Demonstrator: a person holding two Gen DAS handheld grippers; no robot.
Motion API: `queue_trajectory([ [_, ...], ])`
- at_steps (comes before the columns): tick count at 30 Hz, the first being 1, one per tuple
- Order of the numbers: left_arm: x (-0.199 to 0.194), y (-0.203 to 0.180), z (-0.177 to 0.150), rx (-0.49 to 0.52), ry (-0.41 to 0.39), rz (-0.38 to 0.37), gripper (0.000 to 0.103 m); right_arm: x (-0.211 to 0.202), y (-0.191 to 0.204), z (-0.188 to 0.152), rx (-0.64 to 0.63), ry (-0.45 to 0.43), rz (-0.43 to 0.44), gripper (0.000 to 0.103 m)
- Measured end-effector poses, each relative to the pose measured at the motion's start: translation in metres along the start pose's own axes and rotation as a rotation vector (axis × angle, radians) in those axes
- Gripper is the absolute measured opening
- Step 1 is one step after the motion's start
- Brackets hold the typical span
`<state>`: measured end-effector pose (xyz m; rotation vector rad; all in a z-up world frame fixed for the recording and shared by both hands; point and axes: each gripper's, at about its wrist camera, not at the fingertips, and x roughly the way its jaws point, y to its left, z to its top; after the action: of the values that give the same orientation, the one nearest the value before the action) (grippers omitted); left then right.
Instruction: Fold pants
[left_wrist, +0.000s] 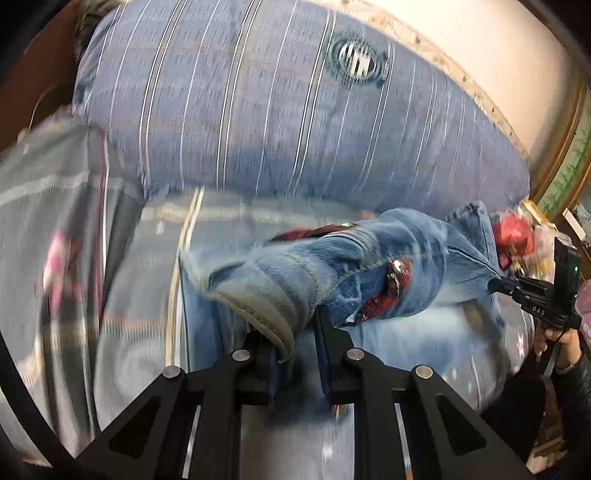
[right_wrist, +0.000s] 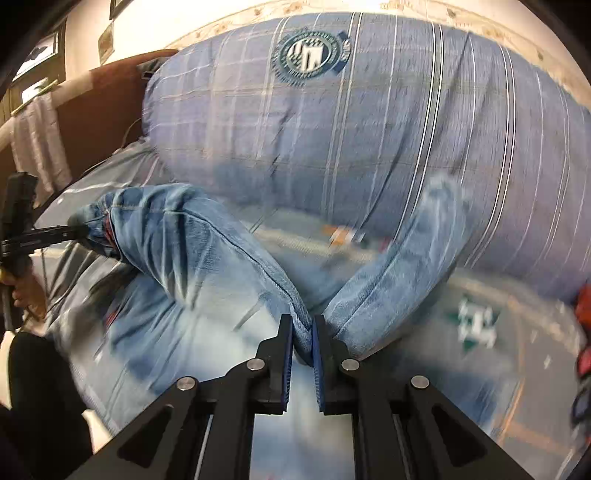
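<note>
Light blue denim pants (left_wrist: 332, 266) with a red plaid lining hang lifted over a bed. My left gripper (left_wrist: 297, 343) is shut on the thick waistband end. My right gripper (right_wrist: 303, 339) is shut on a side seam of the pants (right_wrist: 192, 258), and the cloth drapes down on both sides of it. The right gripper also shows in the left wrist view (left_wrist: 498, 286), pinching the far end of the pants. The left gripper shows in the right wrist view (right_wrist: 79, 230), holding the waistband end. The lower part of the pants lies on the bed below.
A big blue striped quilt (left_wrist: 277, 110) with a round emblem is piled at the back of the bed. A grey patterned sheet (left_wrist: 55, 221) covers the bed. A brown headboard (right_wrist: 99, 99) stands at the left. Red items (left_wrist: 513, 236) lie at the right.
</note>
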<state>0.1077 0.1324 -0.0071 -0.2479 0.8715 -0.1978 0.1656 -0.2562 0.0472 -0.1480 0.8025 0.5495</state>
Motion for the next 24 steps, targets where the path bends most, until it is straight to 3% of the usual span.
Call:
queue_trajectory([
  [5,0.009,0.004,-0.04,0.007,0.143,0.073,0.026,0.013,0.011,-0.051,0.046,0.084,0.016,0.014],
  [7,0.002,0.003,-0.05,0.026,0.149,0.107,0.026,0.021,0.011,-0.071,0.078,0.127,-0.017,0.016],
  [9,-0.013,0.003,-0.053,0.027,0.142,0.107,0.027,0.028,0.011,-0.084,0.102,0.162,-0.039,0.027],
  [10,-0.021,0.003,-0.052,0.024,0.13,0.1,0.032,0.028,0.012,-0.088,0.111,0.167,-0.044,0.04],
  [11,-0.029,0.003,-0.051,0.022,0.115,0.097,0.037,0.026,0.012,-0.093,0.122,0.167,-0.05,0.065],
  [12,-0.038,0.001,-0.049,0.024,0.093,0.101,0.047,0.022,0.013,-0.095,0.135,0.156,-0.059,0.073],
  [13,-0.047,-0.004,-0.044,0.038,0.069,0.107,0.052,0.017,0.01,-0.097,0.142,0.142,-0.064,0.074],
  [17,-0.058,-0.03,-0.027,0.133,0.021,0.085,0.054,-0.008,0.009,-0.085,0.197,0.06,-0.066,0.074],
  [21,-0.026,-0.044,-0.009,0.141,0.029,0.064,0.055,-0.018,-0.025,-0.062,0.386,-0.015,-0.131,0.074],
  [24,0.02,-0.043,0.0,0.103,0.103,0.086,0.055,0.006,-0.053,-0.047,0.481,-0.012,-0.19,0.074],
])
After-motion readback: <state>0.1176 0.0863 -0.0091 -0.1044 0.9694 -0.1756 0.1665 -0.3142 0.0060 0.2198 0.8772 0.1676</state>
